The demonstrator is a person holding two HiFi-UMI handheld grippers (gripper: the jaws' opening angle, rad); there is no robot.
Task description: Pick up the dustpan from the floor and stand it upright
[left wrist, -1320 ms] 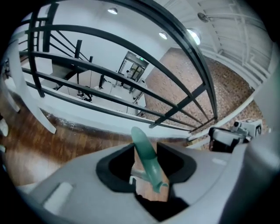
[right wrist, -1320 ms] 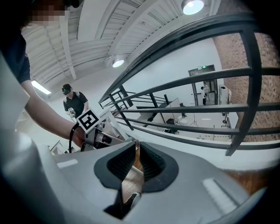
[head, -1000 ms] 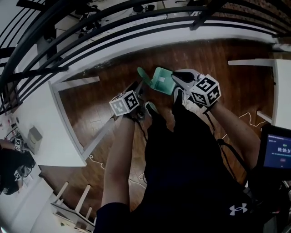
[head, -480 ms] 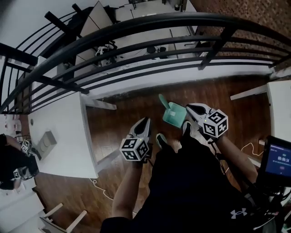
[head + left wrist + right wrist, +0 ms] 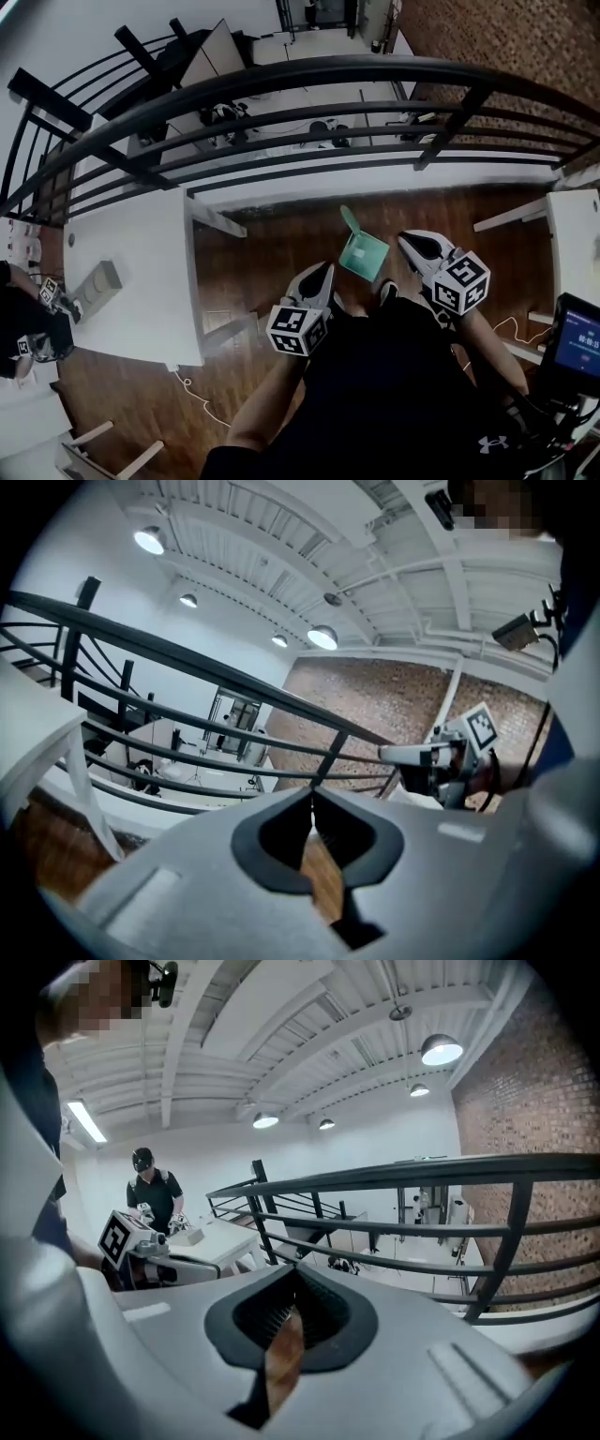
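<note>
Up went the left gripper (image 5: 323,269) and right gripper (image 5: 406,237), leaving the green dustpan (image 5: 362,254) standing on the floor (image 5: 272,234). Left just clenched on nothing; right is clenched empty too.

The left gripper (image 5: 322,274) came away from the green dustpan (image 5: 364,255), drew back toward the person and rose. Its jaws had just been closing and met with nothing between them. The right gripper (image 5: 411,244) lifted clear too. That left the dustpan standing alone on the wooden floor (image 5: 281,248).
</note>
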